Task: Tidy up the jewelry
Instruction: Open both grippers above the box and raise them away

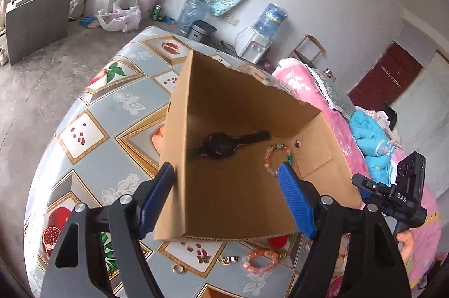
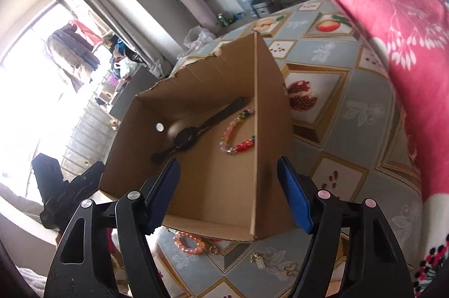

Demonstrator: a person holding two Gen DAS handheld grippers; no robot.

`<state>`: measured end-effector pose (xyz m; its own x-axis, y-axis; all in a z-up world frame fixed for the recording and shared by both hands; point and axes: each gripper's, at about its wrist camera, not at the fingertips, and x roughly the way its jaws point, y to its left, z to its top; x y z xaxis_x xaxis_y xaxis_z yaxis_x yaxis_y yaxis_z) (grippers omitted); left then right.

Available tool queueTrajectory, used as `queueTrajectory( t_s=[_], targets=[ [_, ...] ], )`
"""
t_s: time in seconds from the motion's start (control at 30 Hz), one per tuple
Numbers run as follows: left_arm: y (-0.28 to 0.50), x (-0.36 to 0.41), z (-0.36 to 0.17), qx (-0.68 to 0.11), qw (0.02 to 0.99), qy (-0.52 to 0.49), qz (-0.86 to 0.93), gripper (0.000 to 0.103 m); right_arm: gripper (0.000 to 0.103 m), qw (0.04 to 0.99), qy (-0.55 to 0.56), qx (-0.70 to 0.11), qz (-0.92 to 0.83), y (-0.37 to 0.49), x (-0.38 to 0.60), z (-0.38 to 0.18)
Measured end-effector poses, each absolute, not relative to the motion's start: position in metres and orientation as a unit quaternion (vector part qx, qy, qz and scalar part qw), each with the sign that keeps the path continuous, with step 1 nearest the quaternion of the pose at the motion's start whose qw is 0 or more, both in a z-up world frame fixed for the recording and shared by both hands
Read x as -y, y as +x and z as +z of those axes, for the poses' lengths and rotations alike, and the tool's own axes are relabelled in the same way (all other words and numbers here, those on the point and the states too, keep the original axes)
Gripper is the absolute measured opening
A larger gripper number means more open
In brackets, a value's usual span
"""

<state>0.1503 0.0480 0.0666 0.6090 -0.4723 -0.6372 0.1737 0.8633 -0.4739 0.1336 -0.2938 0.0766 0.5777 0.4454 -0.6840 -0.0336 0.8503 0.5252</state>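
Observation:
An open cardboard box (image 1: 238, 202) (image 2: 196, 186) stands on the table. Inside lie a black wristwatch (image 1: 221, 146) (image 2: 193, 132) and a multicoloured bead bracelet (image 1: 273, 157) (image 2: 238, 135). My left gripper (image 1: 227, 180) is open, its fingers straddling the box's left wall. My right gripper (image 2: 228, 177) is open, its fingers straddling the box's right wall. On the table in front of the box lie an orange bead bracelet (image 1: 259, 261) (image 2: 188, 242), a gold ring (image 1: 178, 269) (image 2: 213, 250) and a small gold clip (image 1: 228, 259) (image 2: 258, 260).
The table (image 1: 112, 113) (image 2: 350, 107) has a grey fruit-print cloth. A pink floral blanket (image 1: 308, 90) (image 2: 407, 31) lies along its right side. A water dispenser (image 1: 261, 37) stands by the far wall.

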Motion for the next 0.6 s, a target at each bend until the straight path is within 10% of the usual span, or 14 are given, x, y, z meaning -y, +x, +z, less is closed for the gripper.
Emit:
queueTrajectory(
  t_s=[0.6],
  targets=[
    [0.161, -0.029, 0.07, -0.403, 0.887, -0.184, -0.133, 0.074, 0.068, 0.864, 0.175, -0.447, 0.153, 0.175, 0.295, 0.08]
  ],
)
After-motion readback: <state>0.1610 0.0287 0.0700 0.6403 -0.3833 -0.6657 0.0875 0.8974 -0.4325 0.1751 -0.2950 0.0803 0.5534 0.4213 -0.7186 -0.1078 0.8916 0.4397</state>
